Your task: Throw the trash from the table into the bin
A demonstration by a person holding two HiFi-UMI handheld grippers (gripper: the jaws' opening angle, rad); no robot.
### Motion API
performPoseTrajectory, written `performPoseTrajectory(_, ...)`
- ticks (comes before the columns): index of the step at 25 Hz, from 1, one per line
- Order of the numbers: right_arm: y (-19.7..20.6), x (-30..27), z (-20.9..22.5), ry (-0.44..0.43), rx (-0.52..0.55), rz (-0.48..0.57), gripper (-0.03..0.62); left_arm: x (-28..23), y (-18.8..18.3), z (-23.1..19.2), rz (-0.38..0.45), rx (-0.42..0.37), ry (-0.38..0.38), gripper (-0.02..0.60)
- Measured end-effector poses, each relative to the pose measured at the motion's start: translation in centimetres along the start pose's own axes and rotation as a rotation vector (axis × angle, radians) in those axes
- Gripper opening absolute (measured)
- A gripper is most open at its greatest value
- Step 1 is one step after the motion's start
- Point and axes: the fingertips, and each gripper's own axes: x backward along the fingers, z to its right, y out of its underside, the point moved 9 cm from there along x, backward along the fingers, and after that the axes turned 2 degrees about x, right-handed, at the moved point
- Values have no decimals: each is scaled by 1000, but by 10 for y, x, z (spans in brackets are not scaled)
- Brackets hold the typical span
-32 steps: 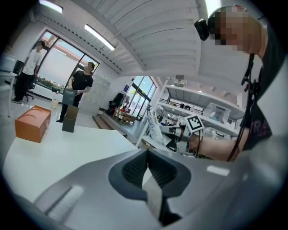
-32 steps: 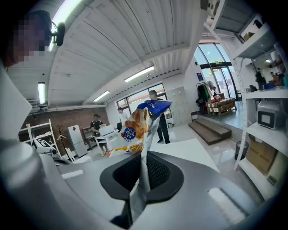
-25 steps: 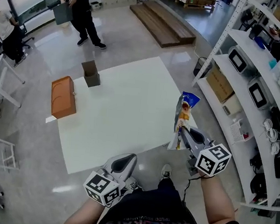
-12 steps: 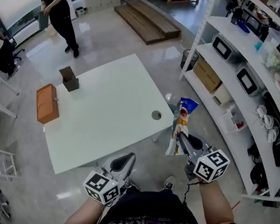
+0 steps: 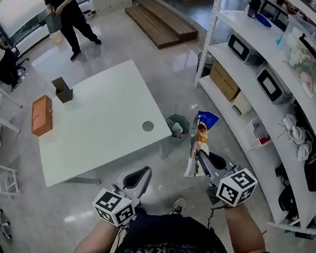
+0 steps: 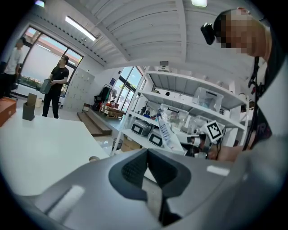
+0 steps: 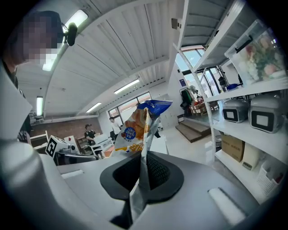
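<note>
A blue and orange snack bag hangs upright in the air, with my right gripper shut on its lower edge. In the right gripper view the bag rises from between the closed pads of that gripper. A small green bin stands on the floor by the near right corner of the white table, just left of the bag. My left gripper is held low beside my body, shut and empty; in its own view the gripper points over the table and the bag shows to the right.
On the table's far left lie a brown box and a dark upright box; a round hole is near its right edge. White shelves with appliances run along the right. A person walks at the far left.
I have moved to the right round the table, carrying the bag. The table has slid to the left in view, and the green bin by its corner has come into sight.
</note>
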Motion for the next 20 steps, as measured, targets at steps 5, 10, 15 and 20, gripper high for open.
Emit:
performPoseTrajectory(5,-1,33,34,-28,-7,0,11,-31,5,37,2,1,-33,8)
performPoseTrajectory(10,-3,55,56,-26,-23,3,11,-55,4,61,-13,-11,-25,8)
performPoseTrajectory(15,-1,54,76,-7,-39,-6,11,-78,3,62,-18,-9,-5,8)
performPoseTrajectory(20,-5,35,94,0,-49,-27,11,-105,0,46,-27,11,5,8)
